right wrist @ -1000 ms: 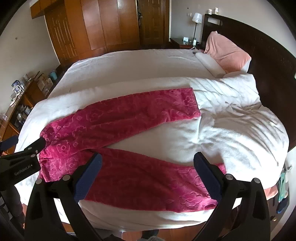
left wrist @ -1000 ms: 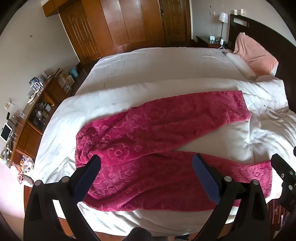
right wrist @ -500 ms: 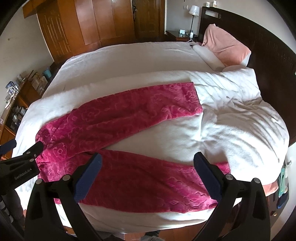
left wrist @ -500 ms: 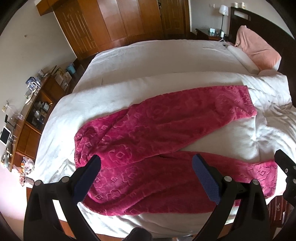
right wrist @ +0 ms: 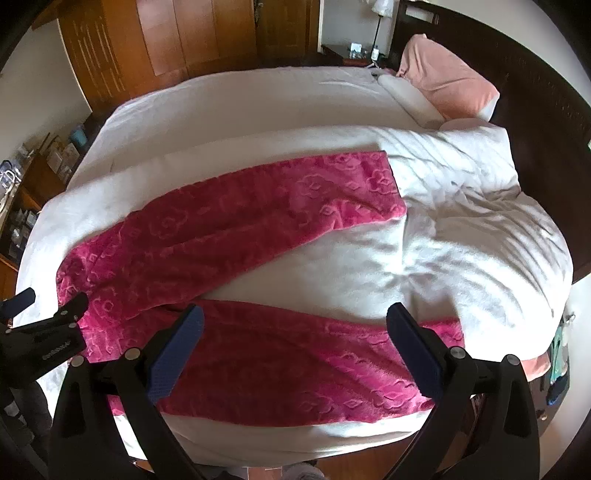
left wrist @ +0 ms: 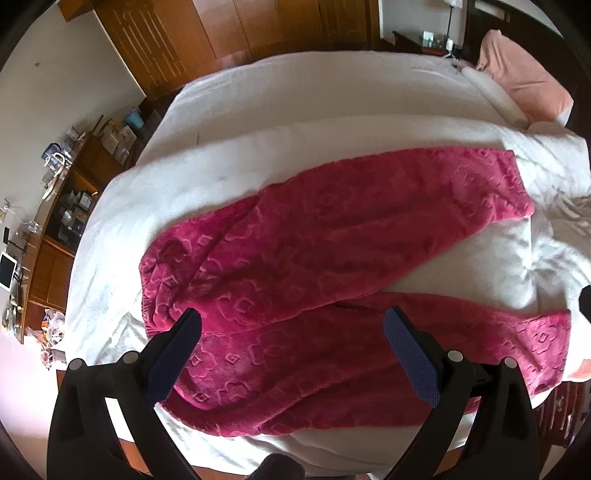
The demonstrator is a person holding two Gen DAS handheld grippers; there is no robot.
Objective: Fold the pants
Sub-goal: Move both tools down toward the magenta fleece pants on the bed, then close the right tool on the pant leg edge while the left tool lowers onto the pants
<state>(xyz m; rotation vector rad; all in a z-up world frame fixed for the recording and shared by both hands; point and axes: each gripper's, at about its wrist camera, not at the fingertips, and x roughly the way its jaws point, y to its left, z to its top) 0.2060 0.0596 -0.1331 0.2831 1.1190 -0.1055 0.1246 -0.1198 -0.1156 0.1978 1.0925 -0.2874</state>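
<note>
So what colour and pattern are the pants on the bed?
The pants are deep pink fleece, embossed with flower and diamond shapes; the left wrist view shows it best.

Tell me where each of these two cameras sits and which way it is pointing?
Left wrist view: sits on the left tongs, looking down over their open fingers at the waist end of the pink pants on the bed.
Right wrist view: sits on the right tongs, open too, above the near leg; the left tongs show at its left edge.
Both share the pants, white bedding, peach pillow and wooden wardrobe.
</note>
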